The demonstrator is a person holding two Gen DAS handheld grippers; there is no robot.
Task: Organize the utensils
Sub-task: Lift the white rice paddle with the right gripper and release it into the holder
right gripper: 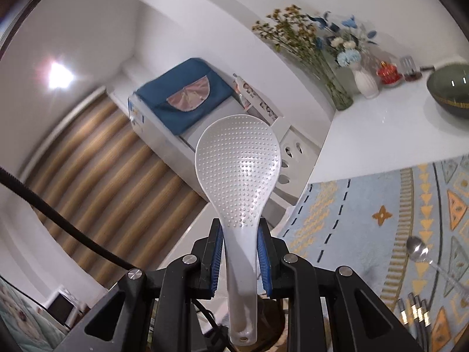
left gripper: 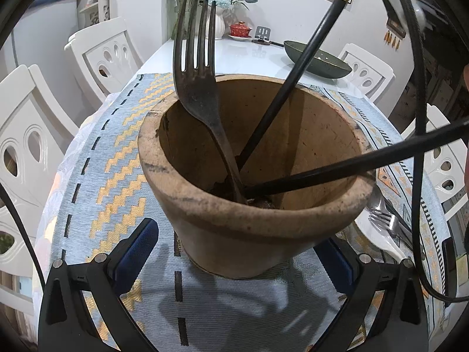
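- While the left gripper (left gripper: 234,264) stands wide around the base of the clay pot (left gripper: 252,176), its blue pads (left gripper: 137,252) look just clear of the wall, so it seems to brace the pot, not clamp it.
- The pot already holds a fork (left gripper: 202,88) and two black chopsticks (left gripper: 293,79), all leaning on its rim.
- The right gripper (right gripper: 239,261) is closed narrowly on the neck of a white rice paddle (right gripper: 239,170), dimpled head forward, handle end hanging back over what seems to be the pot's mouth.
- Judged step: bringing the paddle to the pot. The next move calls for tipping the handle down into the free gap between fork and chopsticks, then letting go.
- More cutlery (left gripper: 387,226) lies beside the pot; a spoon (right gripper: 417,249) lies further off on the cloth.
- The surface is a white table (right gripper: 375,135) under a pale blue and yellow patterned cloth (left gripper: 117,152).
- At the far end stand a dark bowl (left gripper: 319,58), flower vases (right gripper: 365,83) and a red lidded cup (left gripper: 240,29); white chairs (left gripper: 102,55) ring the table.
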